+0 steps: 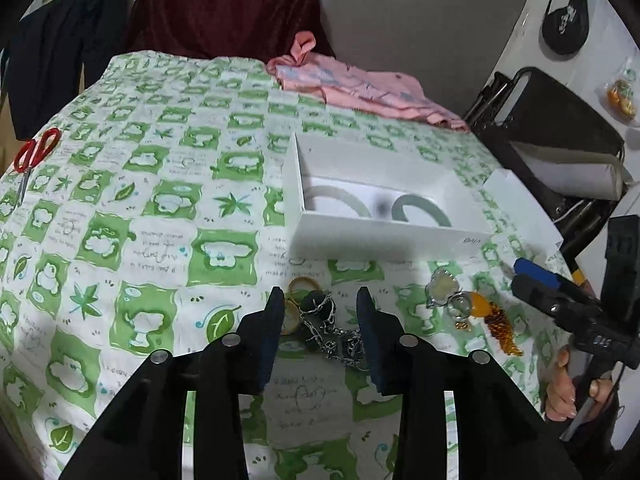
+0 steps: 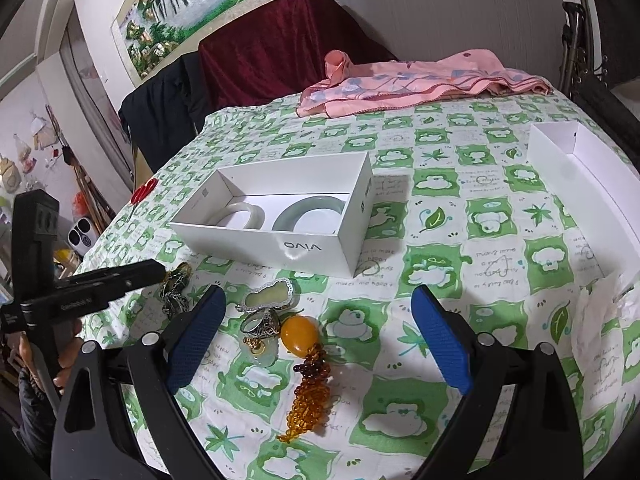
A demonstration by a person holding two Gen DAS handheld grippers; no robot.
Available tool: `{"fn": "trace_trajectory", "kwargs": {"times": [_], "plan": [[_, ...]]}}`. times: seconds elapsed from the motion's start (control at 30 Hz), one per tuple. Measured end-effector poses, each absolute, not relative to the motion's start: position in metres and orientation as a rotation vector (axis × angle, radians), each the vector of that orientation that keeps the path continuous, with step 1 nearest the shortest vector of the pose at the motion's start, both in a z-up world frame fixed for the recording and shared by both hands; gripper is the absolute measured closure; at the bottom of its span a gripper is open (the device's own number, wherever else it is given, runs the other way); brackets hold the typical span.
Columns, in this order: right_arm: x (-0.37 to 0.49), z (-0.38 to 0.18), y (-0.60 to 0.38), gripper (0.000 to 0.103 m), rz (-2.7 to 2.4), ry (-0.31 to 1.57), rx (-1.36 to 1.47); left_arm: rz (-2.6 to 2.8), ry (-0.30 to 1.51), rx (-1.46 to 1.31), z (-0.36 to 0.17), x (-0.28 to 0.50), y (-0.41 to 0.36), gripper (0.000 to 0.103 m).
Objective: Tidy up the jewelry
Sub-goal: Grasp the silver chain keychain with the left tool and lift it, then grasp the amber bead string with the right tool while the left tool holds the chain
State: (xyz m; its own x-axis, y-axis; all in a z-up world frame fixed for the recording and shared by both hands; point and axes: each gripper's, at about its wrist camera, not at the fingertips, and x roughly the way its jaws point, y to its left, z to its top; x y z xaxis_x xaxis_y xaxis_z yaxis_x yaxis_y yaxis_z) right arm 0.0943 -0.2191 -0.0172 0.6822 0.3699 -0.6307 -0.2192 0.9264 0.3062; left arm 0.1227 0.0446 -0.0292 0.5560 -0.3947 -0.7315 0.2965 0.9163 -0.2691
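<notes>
Left wrist view: left tongs [image 1: 320,300] stood open, empty, straddling a silver chain [image 1: 334,330] heaped on the table [image 1: 160,184], a dark bead [image 1: 313,301] and a yellowish ring [image 1: 298,286] touching the heap. Chain judged limp and likely to slither or trail; best pinched at the bunched middle, not a loose end.

Right wrist view: right tongs [image 2: 318,332] also wide open, holding nothing, above a cluster just in front of the white box [image 2: 320,258]: cloud-shaped pendant [image 2: 270,298], silver ring [image 2: 260,326], amber bead [image 2: 300,336] with a beaded tassel [image 2: 310,400]. Amber bead looked smooth and rounded, probably slippery; the knotted neck under it seemed the safer hold, though the tassel would dangle.

Two jade bangles [image 2: 308,218] already lay inside the box; stiff, judged brittle. Box lid [image 2: 580,176] sat well apart.
</notes>
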Motion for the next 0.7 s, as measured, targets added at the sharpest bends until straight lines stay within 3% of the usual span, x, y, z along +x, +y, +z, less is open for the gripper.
{"fn": "trace_trajectory", "kwargs": {"times": [0.17, 0.2, 0.27, 0.5, 0.7], "plan": [[0.094, -0.016, -0.218, 0.013, 0.337, 0.750, 0.206, -0.358, 0.904, 0.031, -0.041, 0.122, 0.022, 0.071], [0.094, -0.016, -0.218, 0.013, 0.335, 0.749, 0.207, -0.355, 0.894, 0.074, -0.042, 0.118, 0.017, 0.085], [0.094, -0.016, -0.219, 0.013, 0.331, 0.745, 0.213, -0.365, 0.878, 0.090, -0.040, 0.112, 0.015, 0.092], [0.095, -0.020, -0.215, 0.016, 0.358, 0.772, 0.208, -0.406, 0.814, -0.061, -0.020, 0.108, 0.041, 0.091], [0.100, -0.025, -0.222, 0.032, 0.407, 0.815, 0.267, -0.390, 0.771, -0.114, -0.007, 0.109, 0.052, 0.091]]}}
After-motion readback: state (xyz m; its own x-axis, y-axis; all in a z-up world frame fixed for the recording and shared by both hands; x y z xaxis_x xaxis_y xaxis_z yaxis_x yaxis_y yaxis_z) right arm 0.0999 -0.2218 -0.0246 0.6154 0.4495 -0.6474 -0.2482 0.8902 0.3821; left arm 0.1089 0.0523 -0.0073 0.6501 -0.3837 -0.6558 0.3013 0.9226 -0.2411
